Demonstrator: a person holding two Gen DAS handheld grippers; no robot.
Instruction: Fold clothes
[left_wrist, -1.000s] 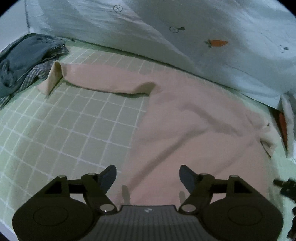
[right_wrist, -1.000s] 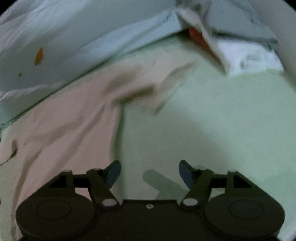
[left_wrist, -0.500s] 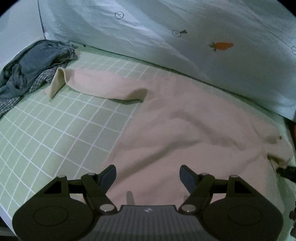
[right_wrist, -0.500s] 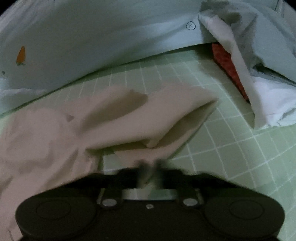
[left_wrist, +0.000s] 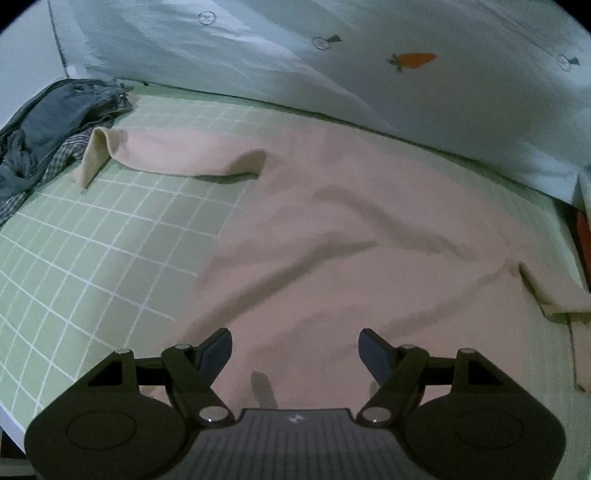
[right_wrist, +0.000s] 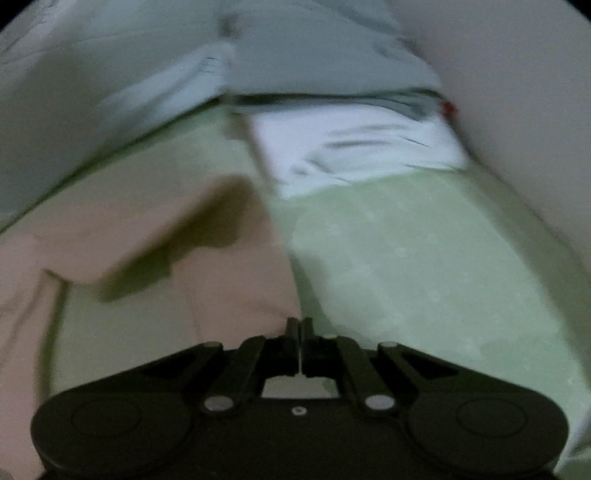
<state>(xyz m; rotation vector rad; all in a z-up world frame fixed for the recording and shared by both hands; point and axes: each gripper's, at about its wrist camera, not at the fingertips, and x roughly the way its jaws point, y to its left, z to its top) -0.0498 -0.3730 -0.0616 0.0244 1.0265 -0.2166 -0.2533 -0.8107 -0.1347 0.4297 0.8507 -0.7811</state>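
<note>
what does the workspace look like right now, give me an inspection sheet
surface: green grid sheet on a bed.
job's things: pink top spread flat, wrinkled; left sleeve stretched out sideways, cuff bent; the other sleeve runs to the right gripper.
clutter: dark clothes pile at the far left corner; white cloth at the far right.
grippers: left gripper open over the top's hem, holding nothing; right gripper shut, its jaws have just closed; whether it pinches the sleeve cannot be told, the view is blurred.
cables: nothing seen.
surroundings: pale blue carrot-print duvet along the far edge; wall on the right.
</note>
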